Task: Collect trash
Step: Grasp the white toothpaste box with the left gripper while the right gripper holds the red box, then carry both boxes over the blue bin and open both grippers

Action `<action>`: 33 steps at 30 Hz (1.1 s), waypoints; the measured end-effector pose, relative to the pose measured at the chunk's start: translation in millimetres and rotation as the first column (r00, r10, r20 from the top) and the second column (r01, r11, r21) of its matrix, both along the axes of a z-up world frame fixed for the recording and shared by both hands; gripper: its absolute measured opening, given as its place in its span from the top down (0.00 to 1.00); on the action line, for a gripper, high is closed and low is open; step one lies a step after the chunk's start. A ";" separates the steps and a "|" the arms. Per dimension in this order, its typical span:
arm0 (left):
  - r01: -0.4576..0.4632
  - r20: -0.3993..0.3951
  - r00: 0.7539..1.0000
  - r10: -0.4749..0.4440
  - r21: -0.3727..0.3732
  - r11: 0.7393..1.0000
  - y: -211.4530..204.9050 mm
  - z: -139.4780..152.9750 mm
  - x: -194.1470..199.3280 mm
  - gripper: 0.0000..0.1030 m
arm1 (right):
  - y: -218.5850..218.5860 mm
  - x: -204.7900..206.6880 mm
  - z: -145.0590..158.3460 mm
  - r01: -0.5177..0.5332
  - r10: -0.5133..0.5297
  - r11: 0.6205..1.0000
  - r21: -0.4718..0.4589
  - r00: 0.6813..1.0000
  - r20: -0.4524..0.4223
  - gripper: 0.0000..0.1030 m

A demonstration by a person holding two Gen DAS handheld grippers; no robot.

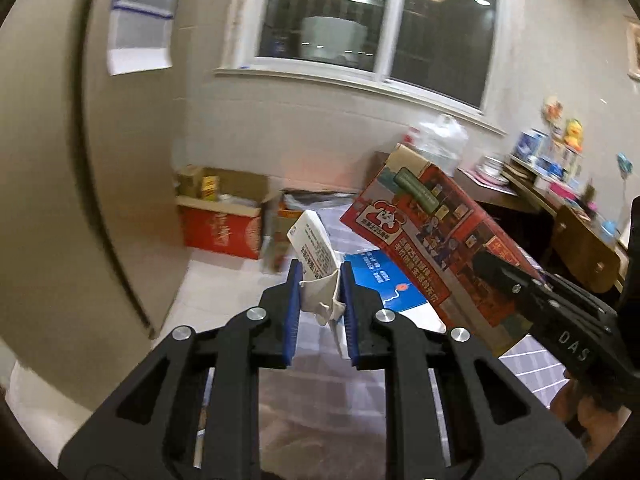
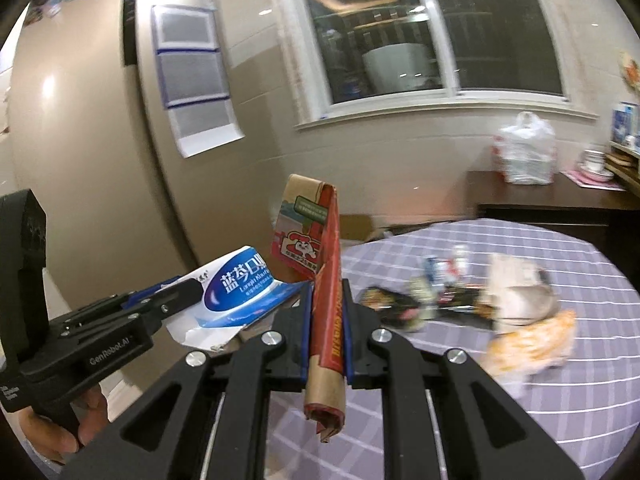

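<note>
Two pieces of trash are lifted above the surface (image 2: 560, 400): the left tongs (image 1: 320, 280) pinch a crumpled white-and-blue box (image 1: 316, 248), the right tongs (image 2: 326, 312) clamp a flattened red carton (image 2: 326, 304). Both look light and bendy, best gripped mid-fold. More wrappers (image 2: 460, 300) remain; open floor lies toward the cardboard boxes (image 1: 220, 216).

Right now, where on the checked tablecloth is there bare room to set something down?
Bare lilac checked tablecloth lies near the camera, below the orange crumpled wrapper, and along the far edge toward the dark wooden sideboard. The middle is crowded with dark snack wrappers and a pale crumpled bag.
</note>
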State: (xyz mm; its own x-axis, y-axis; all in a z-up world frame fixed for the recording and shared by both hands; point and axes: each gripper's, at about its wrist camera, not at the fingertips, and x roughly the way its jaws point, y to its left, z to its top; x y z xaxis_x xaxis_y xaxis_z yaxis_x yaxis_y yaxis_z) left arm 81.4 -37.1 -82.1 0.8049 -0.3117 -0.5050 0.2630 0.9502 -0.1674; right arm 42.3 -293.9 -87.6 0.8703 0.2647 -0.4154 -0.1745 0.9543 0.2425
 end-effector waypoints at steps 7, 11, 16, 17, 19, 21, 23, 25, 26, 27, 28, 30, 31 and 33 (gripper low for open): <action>-0.202 -0.065 0.977 0.203 0.021 0.979 104.6 -27.5 8.1 0.82 | 108.2 31.6 -12.0 -0.176 0.176 0.984 -0.011 0.983 -0.056 0.88; -0.310 -0.128 0.942 0.310 0.023 0.950 162.9 -54.6 15.5 0.82 | 169.1 53.6 -32.3 -0.271 0.269 0.962 -0.011 0.957 -0.110 0.88; -0.395 -0.194 0.898 0.396 0.042 0.918 208.0 -87.7 25.2 0.82 | 236.4 78.9 -64.5 -0.354 0.344 0.935 -0.028 0.924 -0.166 0.88; -0.412 -0.212 0.886 0.412 0.044 0.910 218.4 -95.6 29.0 0.82 | 244.5 81.7 -69.6 -0.361 0.350 0.932 -0.034 0.922 -0.167 0.87; -0.433 -0.229 0.871 0.435 0.061 0.899 228.6 -104.4 35.3 0.82 | 264.3 92.5 -83.8 -0.375 0.362 0.925 -0.053 0.917 -0.165 0.80; -0.450 -0.251 0.853 0.458 0.092 0.888 238.1 -116.4 44.3 0.82 | 282.2 108.3 -105.3 -0.380 0.359 0.920 -0.093 0.914 -0.188 0.68; -0.457 -0.274 0.840 0.468 0.107 0.883 244.5 -126.7 49.7 0.82 | 291.8 120.3 -124.8 -0.376 0.344 0.918 -0.124 0.913 -0.218 0.44; -0.460 -0.300 0.829 0.472 0.114 0.880 249.9 -138.2 53.6 0.82 | 296.6 127.2 -143.0 -0.357 0.314 0.922 -0.149 0.915 -0.252 0.38; -0.460 -0.307 0.826 0.472 0.115 0.880 251.3 -140.8 53.7 0.82 | 296.2 128.1 -149.8 -0.360 0.314 0.922 -0.141 0.910 -0.271 0.38; -0.459 -0.317 0.823 0.472 0.119 0.880 250.6 -145.5 54.4 0.82 | 294.4 128.3 -156.3 -0.361 0.312 0.924 -0.129 0.903 -0.294 0.38; -0.458 -0.324 0.820 0.471 0.122 0.881 250.4 -148.7 55.8 0.82 | 291.7 126.7 -159.4 -0.359 0.308 0.925 -0.126 0.901 -0.304 0.38; -0.452 -0.338 0.818 0.466 0.122 0.883 247.8 -153.3 58.8 0.82 | 286.8 125.1 -160.9 -0.351 0.298 0.928 -0.128 0.902 -0.312 0.36; -0.449 -0.343 0.818 0.462 0.122 0.885 246.2 -155.2 60.8 0.82 | 284.5 122.9 -160.0 -0.345 0.292 0.929 -0.131 0.905 -0.310 0.33; -0.434 -0.348 0.824 0.447 0.121 0.893 241.3 -157.3 62.7 0.81 | 281.9 120.9 -157.4 -0.334 0.280 0.932 -0.141 0.909 -0.308 0.33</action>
State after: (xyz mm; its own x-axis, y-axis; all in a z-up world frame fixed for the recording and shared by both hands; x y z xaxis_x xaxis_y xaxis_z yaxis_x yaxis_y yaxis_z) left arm 144.1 204.2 -239.4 0.6139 0.0557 -0.7874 -0.2568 0.9573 -0.1325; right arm 163.3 -12.0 -245.0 0.6003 0.3943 -0.6958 -0.4179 0.8964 0.1474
